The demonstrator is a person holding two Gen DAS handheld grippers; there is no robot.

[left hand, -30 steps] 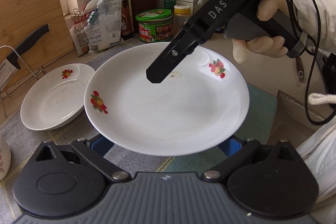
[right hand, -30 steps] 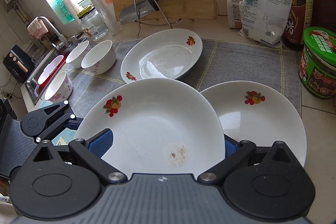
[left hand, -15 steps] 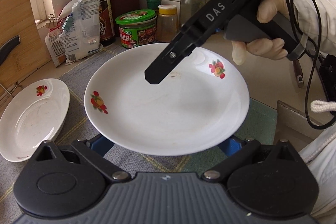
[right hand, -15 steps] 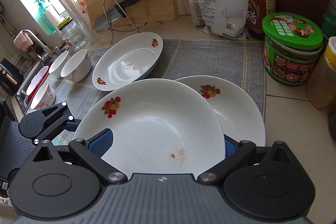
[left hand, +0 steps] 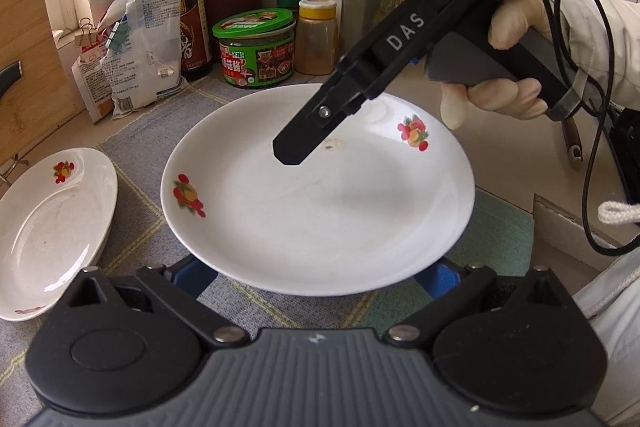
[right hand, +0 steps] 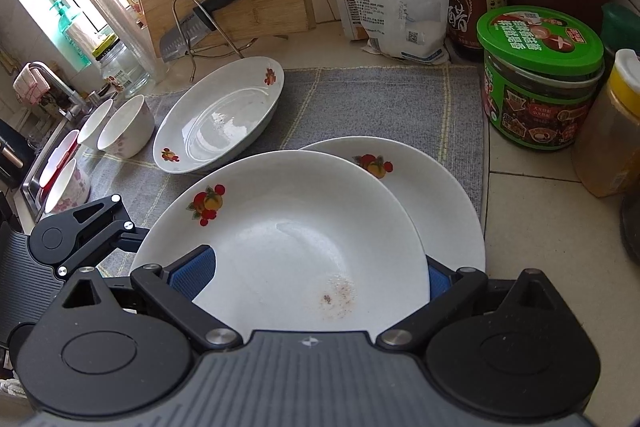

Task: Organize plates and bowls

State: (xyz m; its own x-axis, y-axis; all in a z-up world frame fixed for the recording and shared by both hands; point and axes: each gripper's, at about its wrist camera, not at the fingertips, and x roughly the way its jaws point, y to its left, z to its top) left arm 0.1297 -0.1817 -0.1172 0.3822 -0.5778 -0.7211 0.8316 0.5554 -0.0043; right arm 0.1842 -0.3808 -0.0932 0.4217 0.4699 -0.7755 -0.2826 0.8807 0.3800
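Holds plate (right hand: 288, 239) clamped at near rim in right gripper (right hand: 314, 277), one finger above, one below. Keeps left gripper (left hand: 314, 275) spread wide, pads beneath the plate's edge; cannot tell whether touching. Has carried plate rightward over mat (right hand: 380, 99): now covers more of second plate (right hand: 448, 219) than a second ago and leaves dish (right hand: 216, 119) further left. Judged close to stacking position; calls for slight further shift right, then lowering. Leaves bowls (right hand: 124, 127) unsorted near sink.

Our rig: two black hand-held grippers.
We note blue pads (right hand: 192, 273), silver screws, ribbed grey housings; right gripper (left hand: 296, 151) lettered "DAS", grey handle, black cable (left hand: 592, 163); cream glove (left hand: 496, 99), pale sleeve (left hand: 600, 39).
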